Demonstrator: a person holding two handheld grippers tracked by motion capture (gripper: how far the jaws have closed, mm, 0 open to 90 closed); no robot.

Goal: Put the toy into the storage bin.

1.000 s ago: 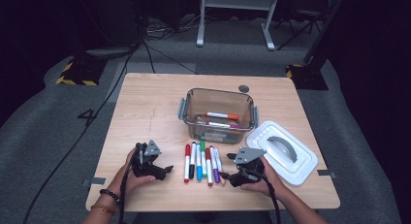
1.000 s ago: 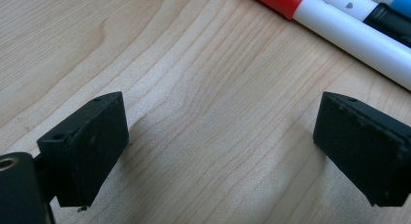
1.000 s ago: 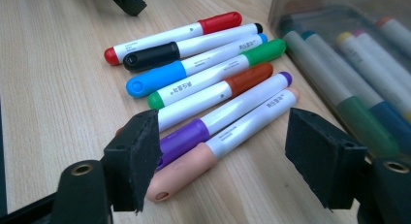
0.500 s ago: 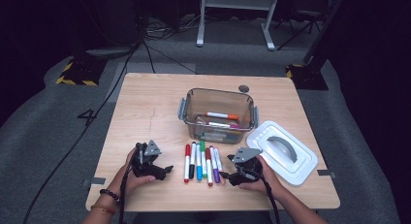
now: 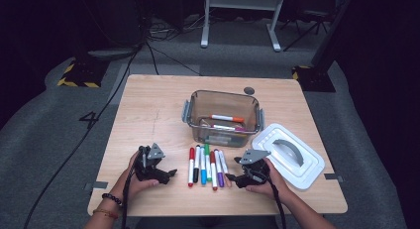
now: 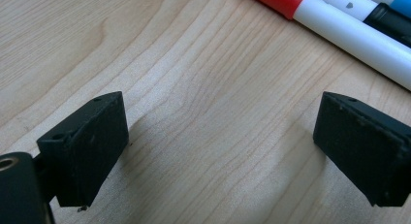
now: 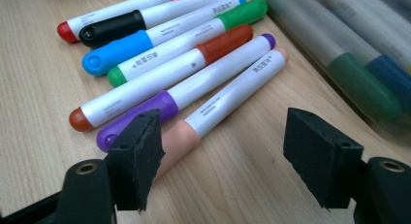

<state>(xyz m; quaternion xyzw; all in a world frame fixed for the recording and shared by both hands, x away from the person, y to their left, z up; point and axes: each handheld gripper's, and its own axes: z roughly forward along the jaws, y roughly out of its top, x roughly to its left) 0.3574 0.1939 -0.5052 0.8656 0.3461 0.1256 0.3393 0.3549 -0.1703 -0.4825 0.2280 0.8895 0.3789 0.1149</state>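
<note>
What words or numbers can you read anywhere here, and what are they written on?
"4": a big dark number on the grey floor left of the table.
Small dark print runs along the white barrels of the markers, seen in the right gripper view: too small and blurred to read.
Nothing readable on the clear box or the white lid.

What I can't make out from here

My left jaws' view cuts the red-capped marker (image 6: 286, 1) and black-capped marker (image 6: 390, 20) at its top edge; my right jaws' left pad (image 7: 138, 156) covers the peach marker's (image 7: 232, 100) cap end; markers inside the clear container (image 5: 195, 115) blur behind its wall; their cap colours are uncertain from above.
</note>
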